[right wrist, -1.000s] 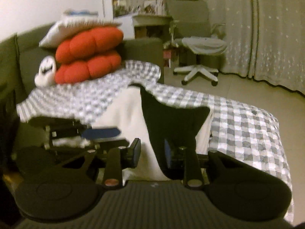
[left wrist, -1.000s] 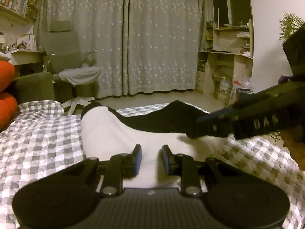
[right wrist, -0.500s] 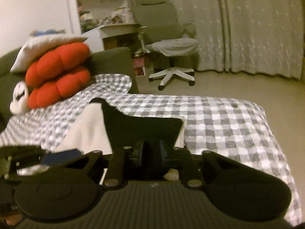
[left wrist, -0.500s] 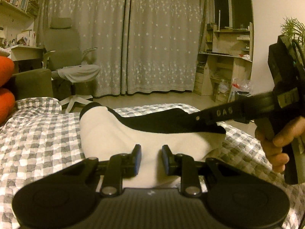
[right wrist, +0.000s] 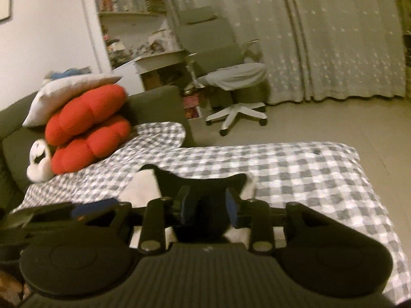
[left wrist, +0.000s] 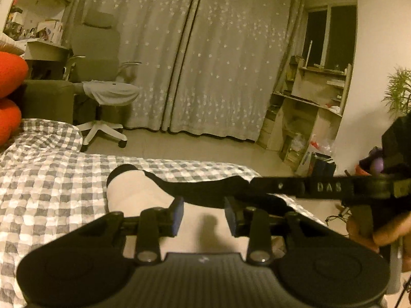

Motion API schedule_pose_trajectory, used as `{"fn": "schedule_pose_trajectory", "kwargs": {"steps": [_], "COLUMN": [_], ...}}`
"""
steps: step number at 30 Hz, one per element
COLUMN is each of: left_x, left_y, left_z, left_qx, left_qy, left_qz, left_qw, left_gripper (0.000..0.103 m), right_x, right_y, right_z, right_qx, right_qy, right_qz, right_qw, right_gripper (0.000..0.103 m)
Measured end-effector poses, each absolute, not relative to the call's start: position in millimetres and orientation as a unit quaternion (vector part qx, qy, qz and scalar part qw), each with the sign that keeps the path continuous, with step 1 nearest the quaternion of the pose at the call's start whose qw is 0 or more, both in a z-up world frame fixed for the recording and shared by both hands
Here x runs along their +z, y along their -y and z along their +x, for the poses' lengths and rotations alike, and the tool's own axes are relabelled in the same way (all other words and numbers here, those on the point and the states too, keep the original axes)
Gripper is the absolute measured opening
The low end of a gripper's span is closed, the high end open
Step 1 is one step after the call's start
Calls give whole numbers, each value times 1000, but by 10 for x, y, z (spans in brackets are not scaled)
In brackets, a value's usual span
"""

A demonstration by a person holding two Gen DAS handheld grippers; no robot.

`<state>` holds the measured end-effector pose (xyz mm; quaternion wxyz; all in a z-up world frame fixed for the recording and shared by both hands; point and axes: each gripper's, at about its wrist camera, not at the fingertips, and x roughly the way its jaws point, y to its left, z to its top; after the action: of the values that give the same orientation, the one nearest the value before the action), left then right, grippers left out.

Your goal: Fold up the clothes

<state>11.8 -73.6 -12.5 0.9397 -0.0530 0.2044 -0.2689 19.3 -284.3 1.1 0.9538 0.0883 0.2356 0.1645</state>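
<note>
A white garment (left wrist: pixel 143 195) with a black sleeve (left wrist: pixel 205 187) lies folded on the checked bed cover (left wrist: pixel 51 179). My left gripper (left wrist: pixel 204 211) is open just above the white cloth, with nothing between its blue pads. My right gripper (right wrist: pixel 206 206) is open too, and the black sleeve (right wrist: pixel 205 182) lies in the gap between its fingers. In the left wrist view the right gripper's finger (left wrist: pixel 328 187) reaches in from the right to the sleeve's edge, with a person's hand (left wrist: pixel 385 233) holding it. The left gripper's blue pad (right wrist: pixel 92 206) shows at the lower left of the right wrist view.
Two red cushions (right wrist: pixel 87 133) and a white pillow (right wrist: pixel 66 92) are stacked on the green sofa at the bed's left. An office chair (right wrist: pixel 231 77) stands on the floor beyond the bed. Wooden shelves (left wrist: pixel 308 107) and a plant (left wrist: pixel 398 89) are at the right.
Both grippers' jaws stand wider apart than half a second ago. The right gripper has let go of the black sleeve, which now lies flat. Both cameras have tilted upward.
</note>
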Motion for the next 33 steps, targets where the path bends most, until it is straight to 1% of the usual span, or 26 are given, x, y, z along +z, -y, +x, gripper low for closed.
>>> {"fn": "schedule_pose_trajectory", "kwargs": {"steps": [5,6,7,8,12,13,16,18,19,20,26,29,31,33], "left_x": [-243,-237,-231,-218,-141,-129,-121,-111,-107,-102,-83,-70,-70,-73], "left_y": [638,592,546,501,364,347,329,336,340,344,370,384,389,392], "left_z": [281,303,325,342,394,412,435,429,426,423,432,422,419,422], "left_qx": [-221,-213,-205,-198,-179,-172,-154,-146,-142,-138,-124,-123,-127,-131], "left_qy": [-228,-232,-236,-240,-266,-278,-306,-318,-324,-330,-363,-373,-381,-390], "left_qz": [-48,-57,-65,-76,-127,-137,-153,-153,-153,-153,-145,-138,-136,-135], "left_qw": [947,947,948,947,939,935,927,924,923,921,912,909,906,901], "left_gripper": [36,36,36,37,49,51,52,55,57,58,67,74,81,84], "right_x": [-114,-123,-121,-110,-71,-65,-46,-34,-27,-21,2,5,-11,-30], "right_y": [2812,2842,2895,2944,2999,2996,2988,2983,2980,2977,3025,3057,3089,3123], "right_z": [227,230,232,236,236,236,239,240,241,242,277,290,297,305], "right_qx": [157,154,150,149,146,145,140,137,136,134,113,102,98,94], "right_qy": [-259,-261,-262,-262,-266,-267,-272,-275,-276,-277,-296,-315,-329,-343], "right_qz": [49,52,61,74,98,99,104,107,109,111,132,149,166,184], "right_qw": [952,952,952,951,948,948,946,946,945,945,939,932,925,916], "right_gripper": [35,38,43,44,44,46,54,61,67,70,71,73,74,76]}}
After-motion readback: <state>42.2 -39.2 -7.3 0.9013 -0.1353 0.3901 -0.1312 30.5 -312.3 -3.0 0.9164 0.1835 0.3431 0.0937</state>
